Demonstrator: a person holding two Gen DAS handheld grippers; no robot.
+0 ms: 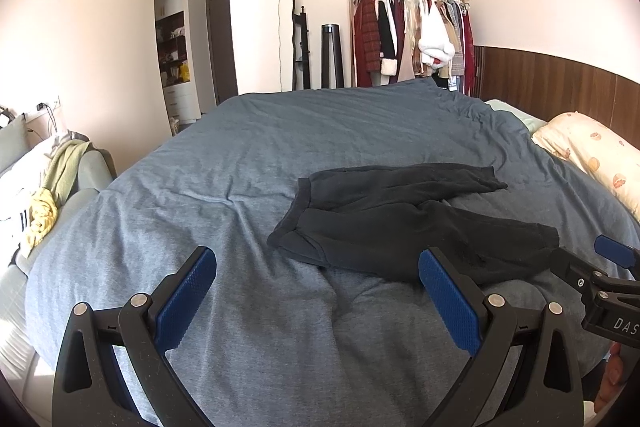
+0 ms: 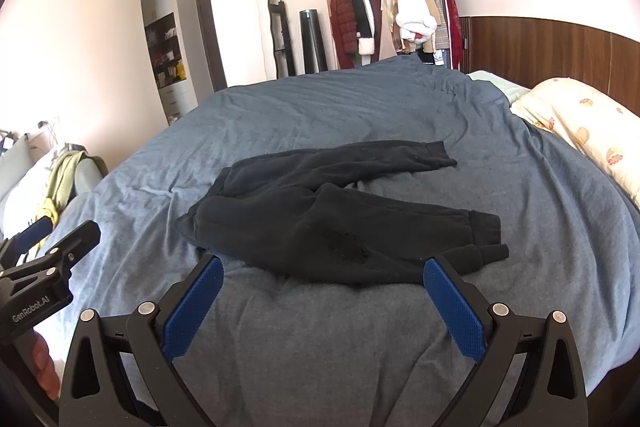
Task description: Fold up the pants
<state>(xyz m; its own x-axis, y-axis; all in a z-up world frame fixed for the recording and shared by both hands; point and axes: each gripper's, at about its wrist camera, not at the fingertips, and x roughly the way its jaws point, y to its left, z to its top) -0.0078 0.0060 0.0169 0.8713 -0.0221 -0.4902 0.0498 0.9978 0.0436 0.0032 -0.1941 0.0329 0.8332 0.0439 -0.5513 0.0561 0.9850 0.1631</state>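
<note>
Nearest the cameras, the left tool [image 1: 318, 267] and the right tool [image 2: 323, 277] both hover above the bed with fingers spread wide, released and holding nothing. Beneath them lies the blue-grey duvet [image 2: 320, 347], rumpled but bare on its near part. Just beyond the fingertips lie the black pants [image 2: 340, 219], spread on the duvet with the waistband to the left and the two legs splayed apart toward the right, cuffs pointing to the patterned pillow [image 2: 580, 131]. No fold is made yet; the step in hand is judged to be the approach. The next move likely calls for pinching the near leg at waistband and cuff and laying it over the far leg, edges matched. Farther off, a clothes rack [image 2: 384, 11] stands against the wall.
</note>
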